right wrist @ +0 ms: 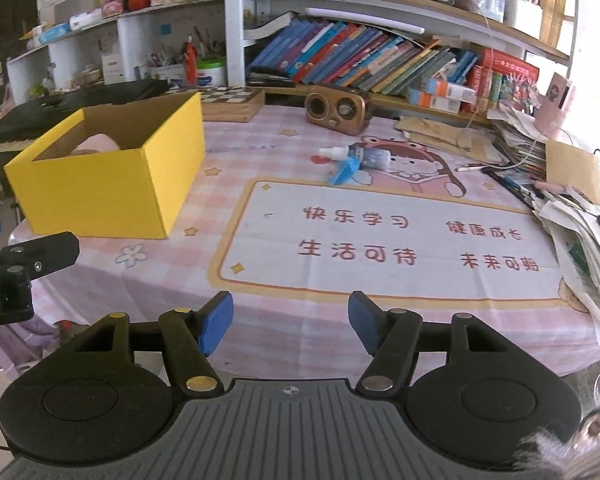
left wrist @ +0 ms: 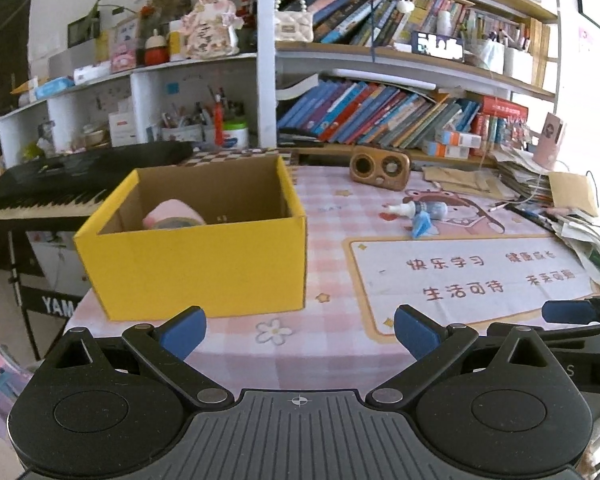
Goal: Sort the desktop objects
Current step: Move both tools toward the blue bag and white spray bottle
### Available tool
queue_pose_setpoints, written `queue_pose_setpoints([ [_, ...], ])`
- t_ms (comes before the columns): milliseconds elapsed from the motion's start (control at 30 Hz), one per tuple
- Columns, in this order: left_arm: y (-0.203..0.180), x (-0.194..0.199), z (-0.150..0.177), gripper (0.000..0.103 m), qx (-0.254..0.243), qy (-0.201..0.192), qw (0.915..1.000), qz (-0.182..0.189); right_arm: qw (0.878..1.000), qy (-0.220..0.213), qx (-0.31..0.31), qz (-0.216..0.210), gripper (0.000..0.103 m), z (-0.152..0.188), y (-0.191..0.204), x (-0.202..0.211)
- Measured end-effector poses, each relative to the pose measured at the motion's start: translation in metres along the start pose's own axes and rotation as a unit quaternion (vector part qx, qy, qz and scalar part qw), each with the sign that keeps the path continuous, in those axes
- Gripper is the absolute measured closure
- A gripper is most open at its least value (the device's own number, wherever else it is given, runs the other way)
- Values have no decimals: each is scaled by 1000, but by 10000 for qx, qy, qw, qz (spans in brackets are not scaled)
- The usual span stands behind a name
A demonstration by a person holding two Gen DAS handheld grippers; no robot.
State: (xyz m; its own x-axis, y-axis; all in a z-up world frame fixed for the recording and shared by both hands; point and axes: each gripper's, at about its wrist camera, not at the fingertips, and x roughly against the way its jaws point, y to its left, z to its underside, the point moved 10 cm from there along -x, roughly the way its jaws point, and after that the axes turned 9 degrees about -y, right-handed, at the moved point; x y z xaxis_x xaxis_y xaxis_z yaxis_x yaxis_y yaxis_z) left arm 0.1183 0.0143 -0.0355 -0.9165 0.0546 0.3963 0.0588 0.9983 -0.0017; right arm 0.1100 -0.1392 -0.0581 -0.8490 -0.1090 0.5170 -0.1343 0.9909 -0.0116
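On the pink checked tablecloth, the left wrist view looks over the left gripper, its blue pads spread wide with nothing between them. Just ahead stands one yellow cardboard box, open at the top. This view sees down into it, where a pink roll lies against the left inner wall. Further right, on the cloth's cartoon print, lie one small glue bottle and one blue clip, touching each other. A wooden speaker stands behind them. At the right edge the tip of the right gripper pokes in. A black keyboard sits behind the box on the left.

The right wrist view shows the right gripper parted about halfway, empty, hanging over the near edge of the cloth. From here the box stands to the left, and only the top of the pink roll shows over its rim. The bottle and clip lie mid-table, well clear of both grippers. This view alone shows a checkered board behind the box. A heap of papers crowds the right edge, and shelves of leaning books fill the wall behind.
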Motion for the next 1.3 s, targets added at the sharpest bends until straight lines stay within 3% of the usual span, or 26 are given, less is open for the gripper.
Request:
queue_pose_setpoints([
  [567, -52, -34, -8, 1, -210, 102, 9987, 443, 9989, 112, -244, 397, 41, 1, -55, -12],
  [933, -78, -64, -14, 1, -230, 193, 9985, 453, 9985, 211, -269, 420, 38, -10, -86, -36],
  [1300, -98, -97, -27, 1, -261, 267, 9987, 348, 9992, 301, -200, 187, 37, -32, -108, -76],
])
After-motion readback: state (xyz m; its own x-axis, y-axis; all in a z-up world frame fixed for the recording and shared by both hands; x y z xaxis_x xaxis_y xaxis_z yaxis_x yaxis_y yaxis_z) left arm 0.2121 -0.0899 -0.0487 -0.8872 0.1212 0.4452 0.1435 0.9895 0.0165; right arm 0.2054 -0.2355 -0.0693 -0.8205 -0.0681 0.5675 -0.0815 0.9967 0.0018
